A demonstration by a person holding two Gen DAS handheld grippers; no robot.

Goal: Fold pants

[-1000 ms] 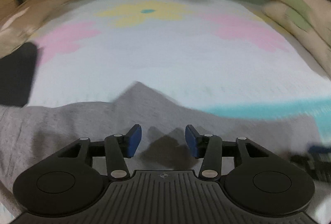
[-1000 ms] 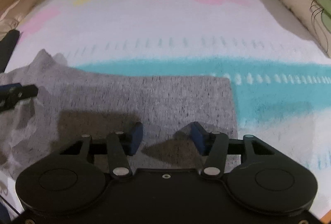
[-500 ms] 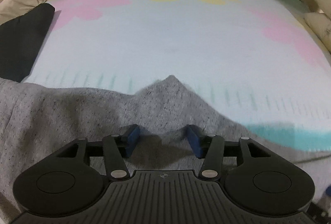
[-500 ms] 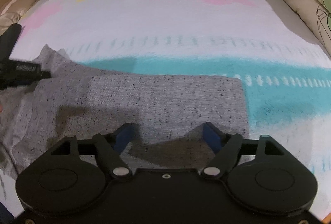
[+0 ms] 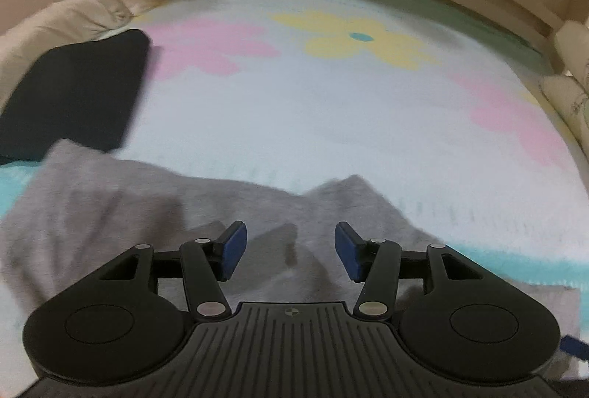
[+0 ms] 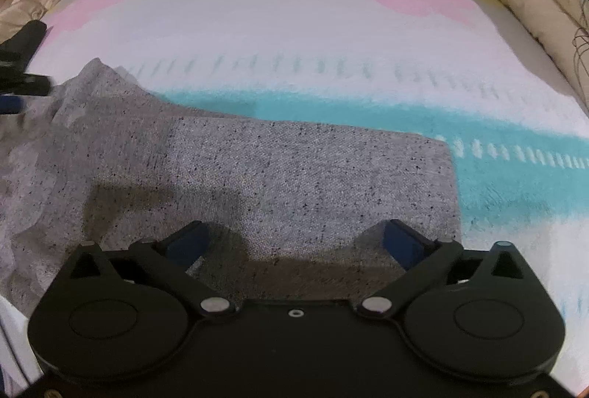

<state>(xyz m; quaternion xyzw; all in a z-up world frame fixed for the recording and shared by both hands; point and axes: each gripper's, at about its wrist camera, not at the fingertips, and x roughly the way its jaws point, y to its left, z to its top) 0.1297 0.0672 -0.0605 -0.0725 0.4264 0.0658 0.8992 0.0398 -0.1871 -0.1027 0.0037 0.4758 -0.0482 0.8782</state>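
Left gripper, jaws apart and empty, hovers over rumpled gray pants peaking at one o'clock on the bed, while the right gripper, spread wide, sits over the flat leg running nine to three.

No legible text, labels, brand names or numbers appear in either view. The only mark is a small round quartered emblem on the ribbed black housing of the left hand-held gripper; it carries no readable characters. The blanket shows only flower and dash patterns.
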